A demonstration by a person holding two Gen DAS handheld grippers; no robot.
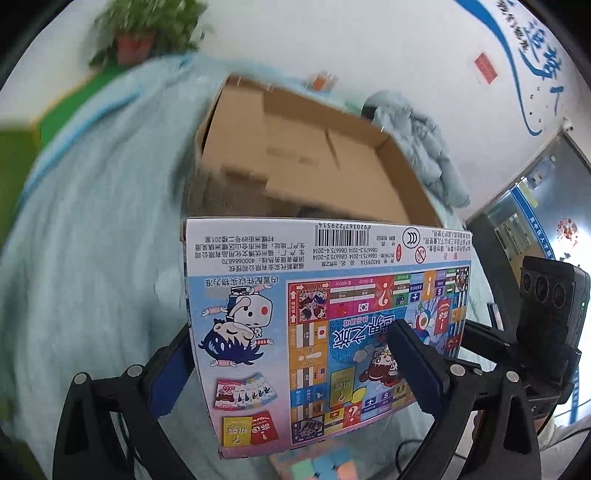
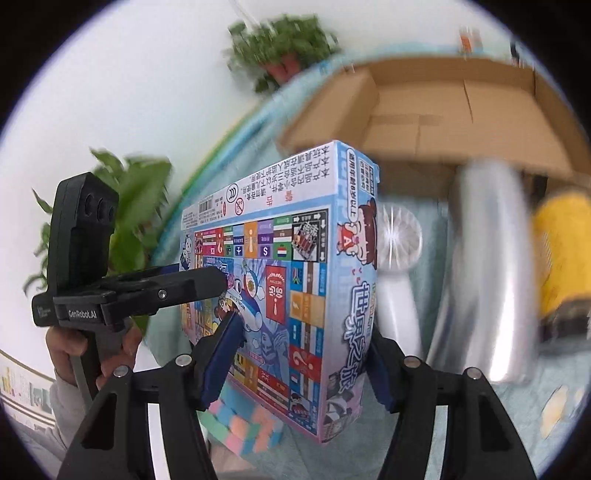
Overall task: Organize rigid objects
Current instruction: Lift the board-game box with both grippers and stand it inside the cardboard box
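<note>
A colourful board game box (image 1: 325,325) is held in the air between both grippers, its printed back facing up. My left gripper (image 1: 291,354) is shut on the box, one blue pad on top and one under its left edge. My right gripper (image 2: 303,354) is shut on the same box (image 2: 280,280), pads on its two faces. The left gripper's finger (image 2: 192,284) reaches onto the box in the right wrist view. An open cardboard box (image 1: 295,155) stands just beyond the game box on the light blue cloth; it also shows in the right wrist view (image 2: 443,107).
A pastel block cube (image 2: 243,424) lies below the game box. A white hand fan (image 2: 399,258), a silver cylinder (image 2: 484,266) and a yellow object (image 2: 561,251) lie to the right. Potted plants (image 1: 147,33) stand by the wall. A crumpled blue cloth (image 1: 417,140) lies behind the carton.
</note>
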